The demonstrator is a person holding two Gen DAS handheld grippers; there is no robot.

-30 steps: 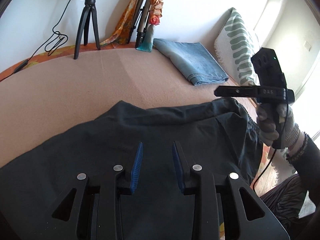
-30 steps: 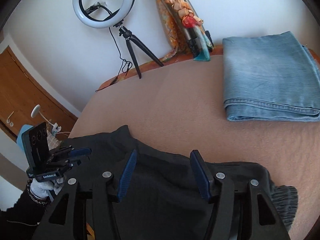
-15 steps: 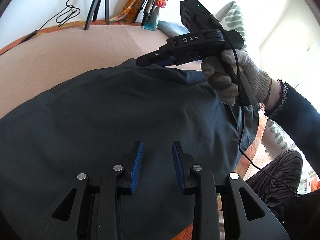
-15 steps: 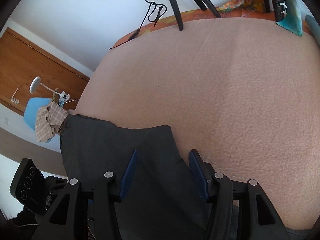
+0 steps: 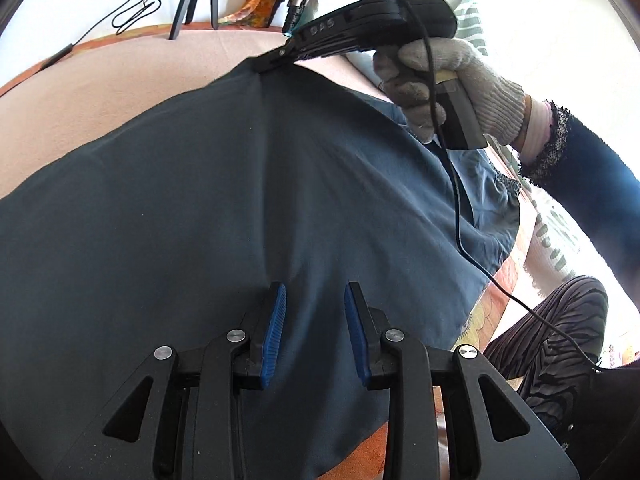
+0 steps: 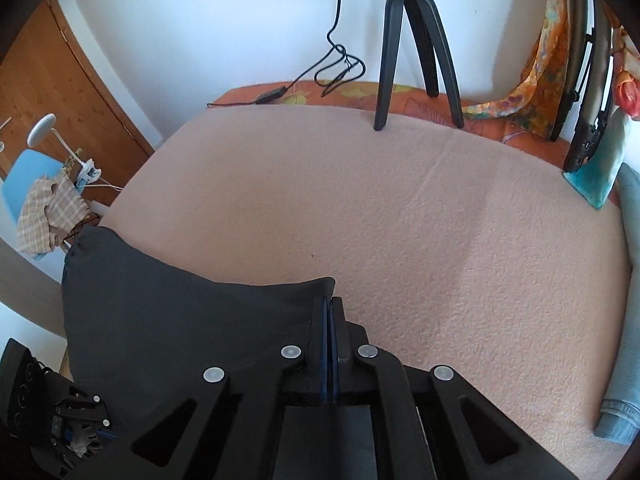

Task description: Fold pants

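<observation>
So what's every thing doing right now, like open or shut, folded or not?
right gripper: shut on a corner of the dark pants.
left gripper: open, over the pants, gripping nothing.
dark pants: spread on the bed, one corner pinched, not yet folded up.
blue jeans: at the bed's edge, mostly out of view.
tripod: standing on the bed.

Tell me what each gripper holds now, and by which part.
The right gripper is shut on the far edge of the dark pants, at a corner. The left gripper is open and holds nothing.
</observation>
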